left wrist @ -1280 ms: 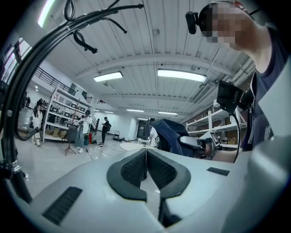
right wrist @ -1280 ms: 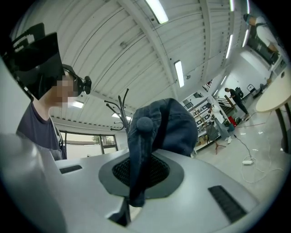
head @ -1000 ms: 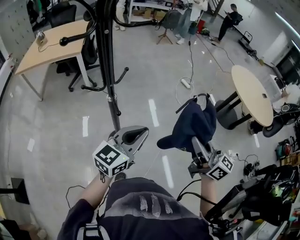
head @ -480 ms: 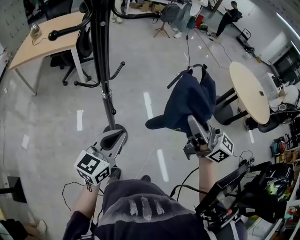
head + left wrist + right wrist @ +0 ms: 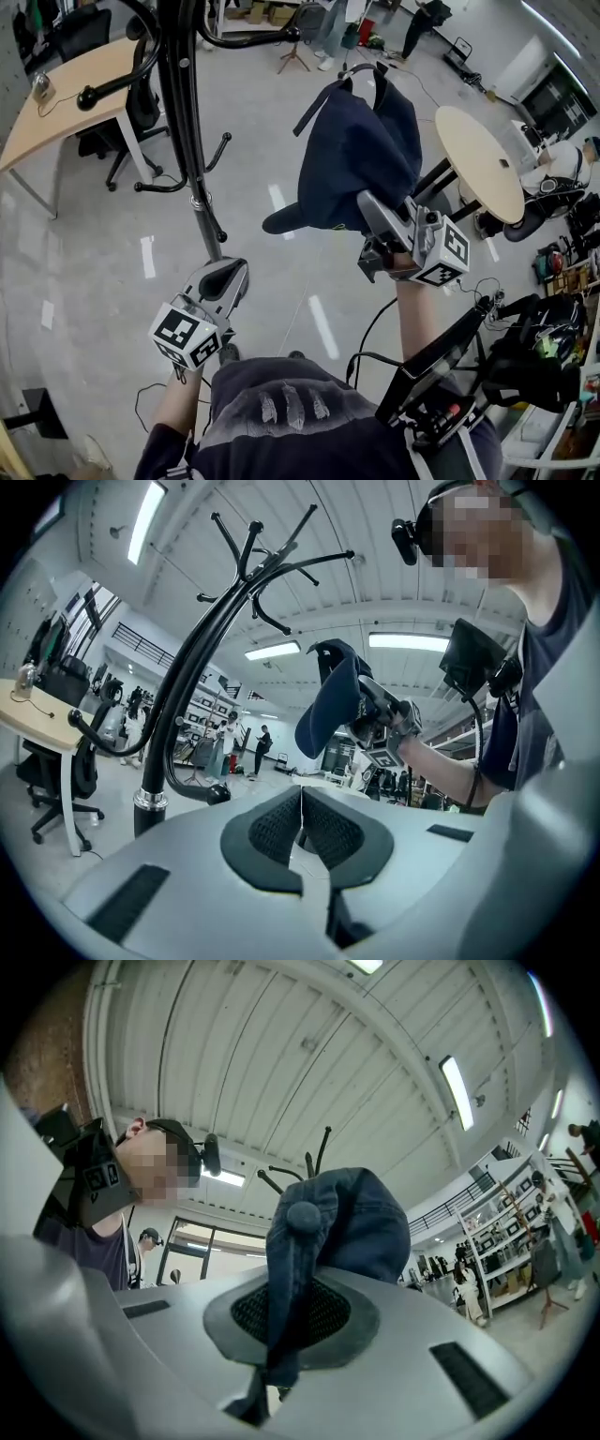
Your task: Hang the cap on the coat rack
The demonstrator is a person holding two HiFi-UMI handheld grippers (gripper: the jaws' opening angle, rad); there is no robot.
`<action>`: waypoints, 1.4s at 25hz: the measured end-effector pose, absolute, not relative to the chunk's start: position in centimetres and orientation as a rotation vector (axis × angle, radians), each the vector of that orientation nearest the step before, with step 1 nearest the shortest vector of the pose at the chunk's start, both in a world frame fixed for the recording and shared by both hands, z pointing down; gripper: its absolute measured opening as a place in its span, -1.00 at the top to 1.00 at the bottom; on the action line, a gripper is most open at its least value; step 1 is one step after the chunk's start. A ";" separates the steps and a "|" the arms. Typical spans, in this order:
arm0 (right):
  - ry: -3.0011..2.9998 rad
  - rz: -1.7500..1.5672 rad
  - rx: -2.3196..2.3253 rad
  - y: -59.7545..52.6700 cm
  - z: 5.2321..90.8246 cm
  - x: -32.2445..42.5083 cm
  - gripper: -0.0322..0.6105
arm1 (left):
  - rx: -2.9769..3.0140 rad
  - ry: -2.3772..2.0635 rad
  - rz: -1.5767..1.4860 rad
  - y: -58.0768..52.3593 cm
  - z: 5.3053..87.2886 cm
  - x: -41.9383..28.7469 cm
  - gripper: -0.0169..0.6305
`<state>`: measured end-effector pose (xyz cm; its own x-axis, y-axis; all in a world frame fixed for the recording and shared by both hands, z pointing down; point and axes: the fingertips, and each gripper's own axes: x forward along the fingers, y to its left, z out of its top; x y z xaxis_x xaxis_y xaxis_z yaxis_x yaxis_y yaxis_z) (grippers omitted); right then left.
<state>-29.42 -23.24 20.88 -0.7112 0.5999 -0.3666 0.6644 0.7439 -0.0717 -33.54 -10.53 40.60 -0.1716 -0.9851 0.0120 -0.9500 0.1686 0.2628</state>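
Navy cap (image 5: pixel 361 150) pinched by a fold of its crown cloth between the clamped jaws of the right gripper (image 5: pixel 372 212), raised high, to the right of the coat rack (image 5: pixel 178 103) and apart from it. Empty left gripper (image 5: pixel 228 278), jaws together, low, near the rack's pole. Judged risks from here: slipping out of so thin a pinch if swung; glancing off a hook (image 5: pixel 349 553) through the limp, folded crown; knocking the pole on approach
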 end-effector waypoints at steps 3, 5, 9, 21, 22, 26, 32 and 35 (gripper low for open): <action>2.610 -0.247 0.989 -22.5 19.6 -30.6 0.86 | 1.932 -2.244 -0.306 -10.4 40.2 -34.2 0.91; 2.613 -0.216 0.995 -22.1 19.1 -31.4 0.86 | 1.960 -2.228 -0.310 -10.6 40.0 -34.3 0.91; 2.617 -0.168 1.020 -21.1 18.6 -32.5 0.86 | 2.000 -2.206 -0.310 -10.7 39.7 -34.3 0.91; 2.624 -0.206 1.123 -19.9 19.5 -37.2 0.86 | 2.008 -2.177 -0.320 -9.9 40.7 -36.3 0.91; 2.622 -0.217 1.141 -20.0 19.4 -37.2 0.86 | 2.007 -2.180 -0.318 -10.0 40.6 -36.0 0.91; 2.614 -0.288 1.177 -20.5 19.2 -37.2 0.86 | 2.002 -2.184 -0.322 -10.6 40.1 -35.0 0.91; 2.618 -0.375 1.188 -19.7 20.3 -38.7 0.86 | 2.000 -2.176 -0.321 -9.2 40.3 -35.3 0.91; 2.621 -0.425 1.194 -20.3 20.8 -39.0 0.86 | 2.000 -2.169 -0.312 -9.6 40.2 -34.8 0.91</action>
<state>-39.05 -20.26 20.79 -0.6418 0.6953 -0.3235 0.7619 0.6262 -0.1657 -34.80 -9.58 40.24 -0.0830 -0.9965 -0.0136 -0.9598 0.0762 0.2702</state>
